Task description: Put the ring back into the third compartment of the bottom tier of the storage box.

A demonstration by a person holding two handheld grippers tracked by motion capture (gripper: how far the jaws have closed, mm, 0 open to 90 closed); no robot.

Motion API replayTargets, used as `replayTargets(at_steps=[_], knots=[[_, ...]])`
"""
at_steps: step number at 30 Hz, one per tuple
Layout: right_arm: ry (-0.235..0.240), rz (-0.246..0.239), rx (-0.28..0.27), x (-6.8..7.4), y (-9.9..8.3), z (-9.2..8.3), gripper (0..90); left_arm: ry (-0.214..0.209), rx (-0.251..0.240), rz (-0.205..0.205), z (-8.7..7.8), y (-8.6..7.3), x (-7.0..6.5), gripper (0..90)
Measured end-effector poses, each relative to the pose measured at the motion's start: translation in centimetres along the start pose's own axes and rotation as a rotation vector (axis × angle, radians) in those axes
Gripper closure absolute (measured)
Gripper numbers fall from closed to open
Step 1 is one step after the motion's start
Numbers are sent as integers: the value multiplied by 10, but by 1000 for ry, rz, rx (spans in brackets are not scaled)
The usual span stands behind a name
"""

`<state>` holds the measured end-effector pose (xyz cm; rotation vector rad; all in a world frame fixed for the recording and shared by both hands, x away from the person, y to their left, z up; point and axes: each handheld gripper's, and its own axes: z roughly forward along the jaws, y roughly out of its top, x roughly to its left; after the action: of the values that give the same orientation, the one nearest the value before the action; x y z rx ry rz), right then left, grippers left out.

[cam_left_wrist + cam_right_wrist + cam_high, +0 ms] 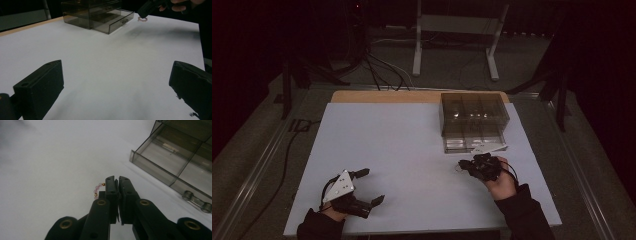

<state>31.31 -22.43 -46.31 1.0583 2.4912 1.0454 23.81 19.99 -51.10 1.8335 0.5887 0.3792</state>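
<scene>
My right hand-held gripper (117,180) hangs above the white counter (412,150), its jaws pressed together on a small bead bracelet (97,190). A short arc of pale pink and gold beads curls out at the left of the jaw tips, clear of the counter, just in front of the smoky plastic drawer box (472,120) whose lowest drawer (162,167) stands pulled out. In the left gripper view the same loop (143,19) dangles under the jaw tips, near the drawer's front. My left hand-held gripper (369,186) rests well apart at the near left of the counter, jaws wide apart and holding nothing.

I judge the bracelet to be very light and limp: a string of hard little beads that sags wherever it is not pinched, and likely swings as my hand moves. The beads are round and smooth, so I reckon they could roll out of a loose pinch. The best hold, to my mind, is the one I have, squarely across the strand with the rest hanging free. I doubt it is fragile, though a snag on the drawer's rim could strain the cord.
</scene>
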Motion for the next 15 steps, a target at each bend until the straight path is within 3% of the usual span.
replayTargets(at_steps=[15], knots=[[-19, 20, -17, -6, 7, -9, 865, -2, -2, -1, 0, 0, 0, 6]])
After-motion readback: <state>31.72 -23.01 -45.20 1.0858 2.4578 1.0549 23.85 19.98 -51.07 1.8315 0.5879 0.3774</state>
